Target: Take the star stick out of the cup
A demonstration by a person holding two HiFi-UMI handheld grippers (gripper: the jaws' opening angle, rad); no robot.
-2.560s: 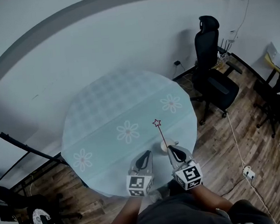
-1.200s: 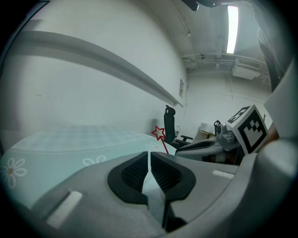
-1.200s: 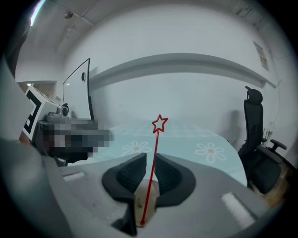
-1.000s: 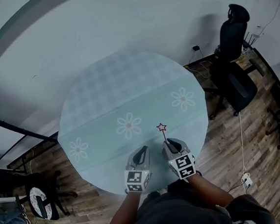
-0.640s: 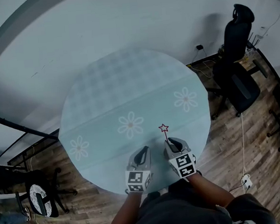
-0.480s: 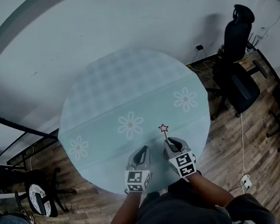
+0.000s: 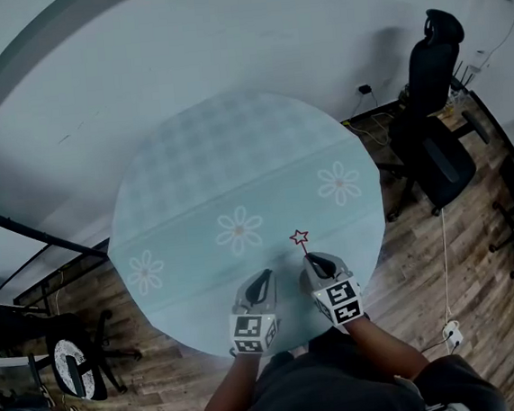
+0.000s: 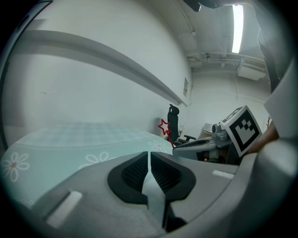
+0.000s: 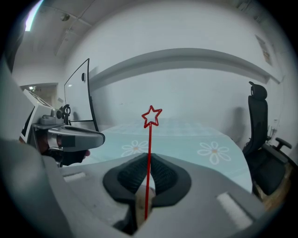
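Fingers of your right gripper are closed on the star stick, pinching its shaft between two black ribbed pads. Your head view shows only the stick's top above that gripper. The rest of the shaft is covered by the gripper's grey body. In the right gripper view the shaft runs down into the gap behind the pads and ends at a pale patch that is too dim to identify.

The stick is a thin, straight red rod topped by a hollow outline star. It stands nearly upright over the near right part of the table.

Your left gripper has its jaws pressed together with nothing between them. It hangs just left of the right one, over the table's near edge. From the left gripper view the star shows small, with its shaft cut off behind the right gripper's smooth grey shell.

The table is round and covered in a pale teal cloth, faintly checked on the far half and printed with white daisies nearer you. A black chair stands to the right on a wood plank floor.
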